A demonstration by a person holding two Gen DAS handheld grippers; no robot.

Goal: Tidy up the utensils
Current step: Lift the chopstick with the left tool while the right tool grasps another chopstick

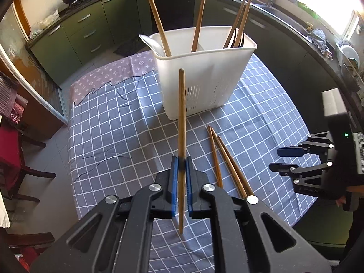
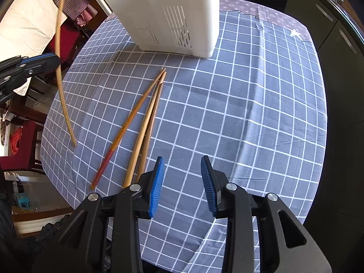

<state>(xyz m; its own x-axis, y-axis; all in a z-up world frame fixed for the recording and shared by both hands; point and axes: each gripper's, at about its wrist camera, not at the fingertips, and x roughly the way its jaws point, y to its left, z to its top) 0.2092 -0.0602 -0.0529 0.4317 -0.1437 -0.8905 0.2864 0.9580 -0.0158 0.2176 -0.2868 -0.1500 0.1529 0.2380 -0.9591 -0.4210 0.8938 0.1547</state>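
While the left gripper clamps 1 wooden chopstick between its blue pads, roughly at the stick's middle, that stick stands near upright, clear of the checked tablecloth and short of the white utensil holder. Judged step in hand: carry this stick to the holder and lower it in. To do that well, raise the lower tip above the rim, pick a compartment away from the 4 sticks already leaning inside, tilt to match their lean, and release only once the tip is well down. To the right of the held stick, 3 loose chopsticks lie on the cloth, bunched and touching at their near ends. Further right, the right gripper hangs above bare cloth just beside those 3 sticks, jaws part open with nothing between them. The left wrist view alone shows the holder's open top, its divider, a white spoon at its left corner and the 4 sticks within. The right wrist view alone shows a red wrapped end on 1 loose stick, the holder's slotted lower wall, and the held stick's full length from the side.
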